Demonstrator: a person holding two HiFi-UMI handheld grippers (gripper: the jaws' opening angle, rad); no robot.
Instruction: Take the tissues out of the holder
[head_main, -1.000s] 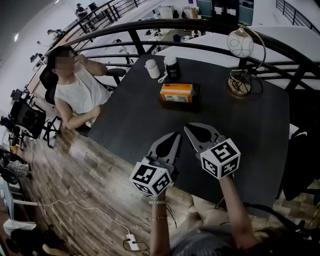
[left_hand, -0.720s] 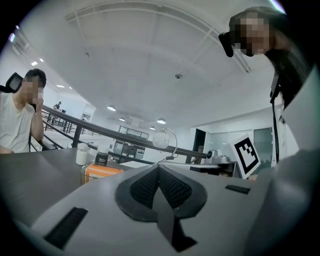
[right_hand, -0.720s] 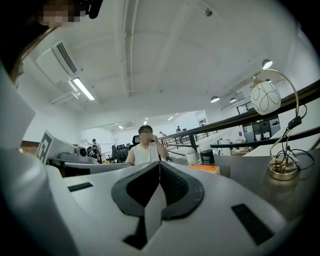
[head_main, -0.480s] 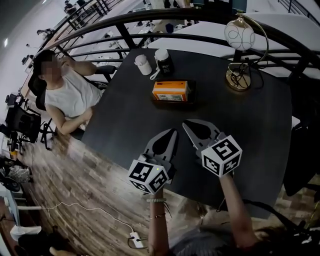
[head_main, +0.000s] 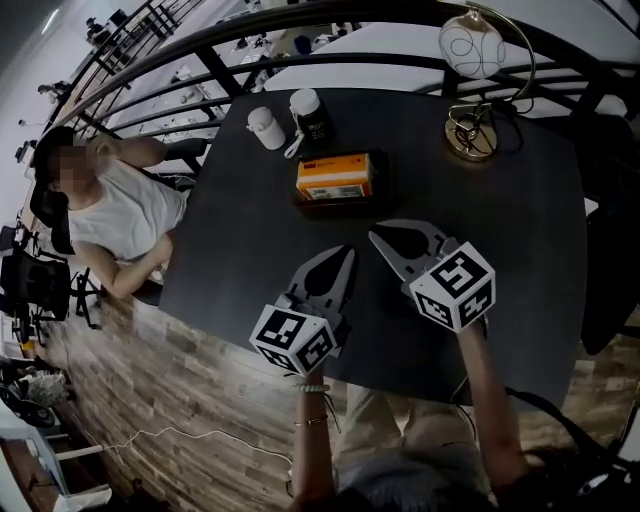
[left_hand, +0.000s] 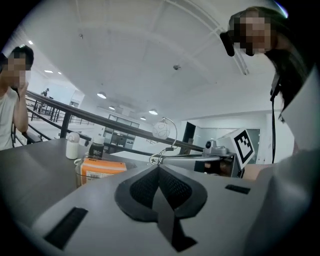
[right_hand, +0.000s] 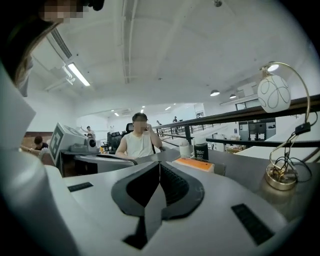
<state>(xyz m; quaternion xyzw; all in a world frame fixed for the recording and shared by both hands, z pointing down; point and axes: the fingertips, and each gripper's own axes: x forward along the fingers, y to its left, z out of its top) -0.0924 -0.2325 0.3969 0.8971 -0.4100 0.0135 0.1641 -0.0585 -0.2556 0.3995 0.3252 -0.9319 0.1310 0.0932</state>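
Left gripper (head_main: 344, 262) and right gripper (head_main: 380, 240) are hovering, jaws together and empty. Ahead of both, well apart, the orange rectangular tissue pack (head_main: 334, 176) is sitting in its dark holder (head_main: 386, 190) on the black table (head_main: 520, 230). The pack is likely light, soft and crushable, so pinching its upper edge looks best.

Globe lamp (head_main: 470, 47), white bottle (head_main: 266, 127), dark jar (head_main: 312, 115)

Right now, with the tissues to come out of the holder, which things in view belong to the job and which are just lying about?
Belong to the job: orange tissue pack; dark holder it sits in; left gripper and right gripper, both shut and empty.

Just lying about: white bottle; dark bottle; globe lamp.
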